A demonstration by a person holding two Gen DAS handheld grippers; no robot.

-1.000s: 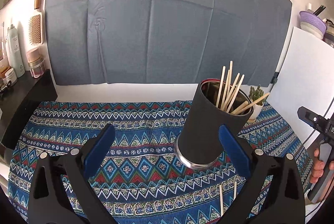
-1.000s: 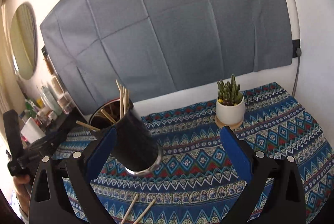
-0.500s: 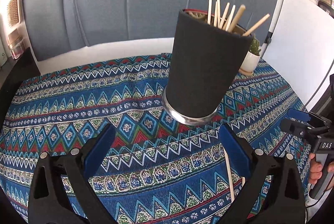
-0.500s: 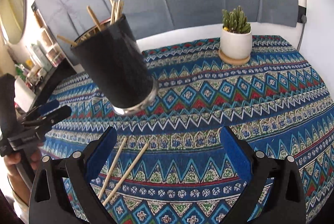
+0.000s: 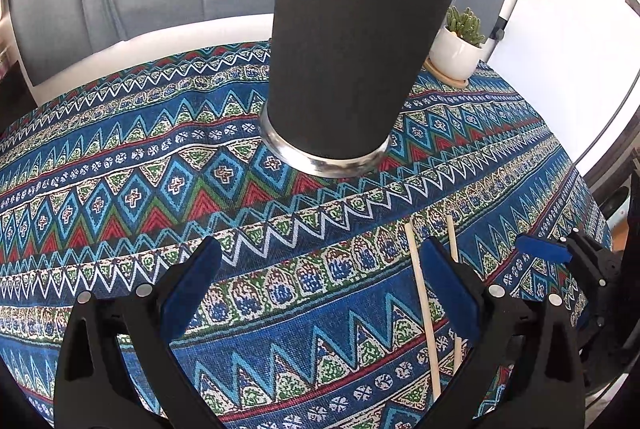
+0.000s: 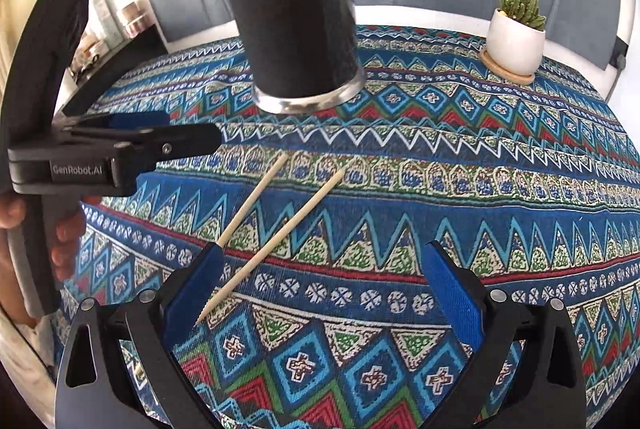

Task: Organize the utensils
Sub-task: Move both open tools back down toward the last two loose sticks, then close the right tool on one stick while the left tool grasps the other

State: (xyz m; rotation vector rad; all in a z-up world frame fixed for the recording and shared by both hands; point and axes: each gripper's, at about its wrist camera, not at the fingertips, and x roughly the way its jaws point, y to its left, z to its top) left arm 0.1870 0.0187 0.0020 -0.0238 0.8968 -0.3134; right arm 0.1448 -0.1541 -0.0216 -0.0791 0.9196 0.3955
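Note:
A tall black cup with a steel base stands on the patterned cloth, with several wooden chopsticks sticking out of its top. Two loose chopsticks lie on the cloth in front of it, beside and partly under the right finger of my left gripper, which is open and holds nothing. In the right wrist view the same cup stands behind the two chopsticks, which slant toward the left finger of my open right gripper. The left gripper hovers low at the left, a hand on its handle.
A small cactus in a white pot on a wooden coaster stands at the back right of the cloth. A white board leans at the right edge. Bottles on a dark shelf sit at the far left. A grey cloth hangs behind.
Both grippers have dropped low toward the cloth and come in close to the cup and the two loose chopsticks. Both stay open.

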